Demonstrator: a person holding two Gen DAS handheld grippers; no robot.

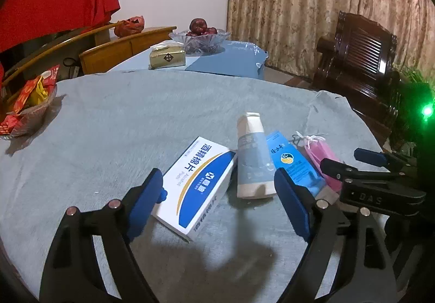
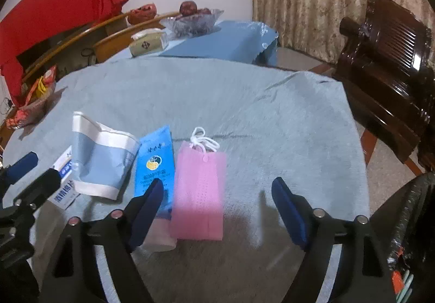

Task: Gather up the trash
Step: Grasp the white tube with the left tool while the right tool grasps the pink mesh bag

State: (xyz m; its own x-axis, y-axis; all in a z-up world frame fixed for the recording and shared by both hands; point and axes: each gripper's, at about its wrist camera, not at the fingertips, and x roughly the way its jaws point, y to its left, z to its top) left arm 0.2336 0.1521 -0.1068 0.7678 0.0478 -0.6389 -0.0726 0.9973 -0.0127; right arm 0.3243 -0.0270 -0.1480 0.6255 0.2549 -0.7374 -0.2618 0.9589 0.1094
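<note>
On the bench (image 2: 244,101), left to right: white-and-blue box (image 1: 198,183), crushed paper cup (image 1: 251,161), blue packet (image 1: 292,161), pink mask (image 2: 199,194). Left gripper (image 1: 217,194) over box and cup, fingers (image 1: 148,199) spread, pinching nothing. Right gripper (image 2: 217,202) over the mask, fingers (image 2: 288,210) spread, mask between, untouched.

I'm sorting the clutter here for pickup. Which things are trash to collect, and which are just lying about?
Trash to collect, apparently:
white and blue box
flattened paper cup
blue packet
pink mask

Just lying about:
snack bowl
tissue box
fruit bowl
wooden chair
</note>
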